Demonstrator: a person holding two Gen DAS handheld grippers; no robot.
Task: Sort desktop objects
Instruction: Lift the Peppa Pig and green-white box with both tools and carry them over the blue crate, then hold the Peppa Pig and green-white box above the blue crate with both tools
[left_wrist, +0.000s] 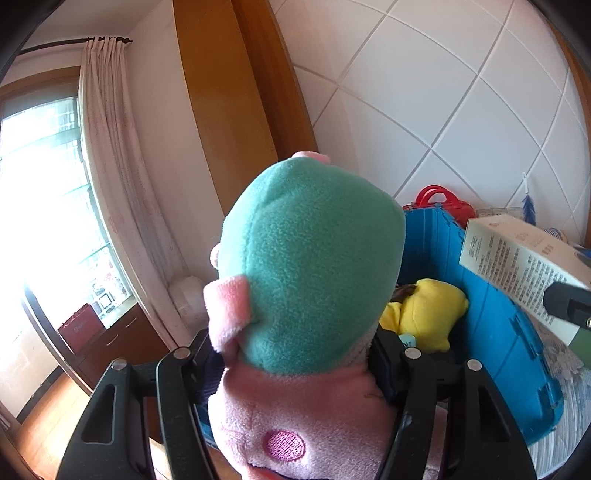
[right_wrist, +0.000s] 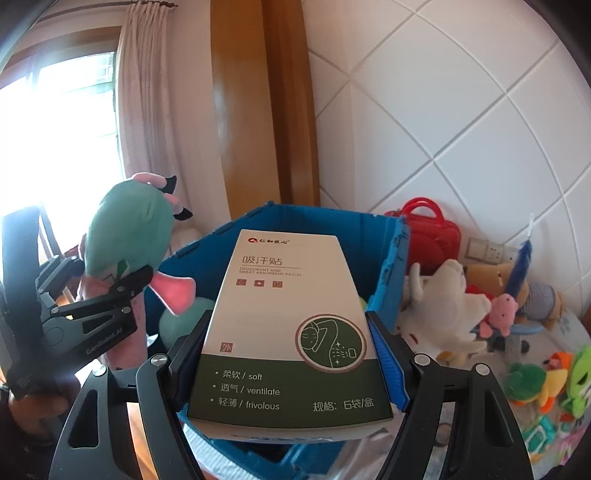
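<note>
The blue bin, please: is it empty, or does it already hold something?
Not empty: in the left wrist view a yellow plush toy lies inside the blue bin.

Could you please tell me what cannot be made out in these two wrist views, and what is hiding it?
- Left wrist view: most of the blue bin's inside, hidden by the pink and green plush toy in the left hand-held gripper.
- Right wrist view: the bin floor, hidden by the white and green box in the right hand-held gripper.
- Right wrist view: the small toys at the right edge, blurred and cut off.
</note>
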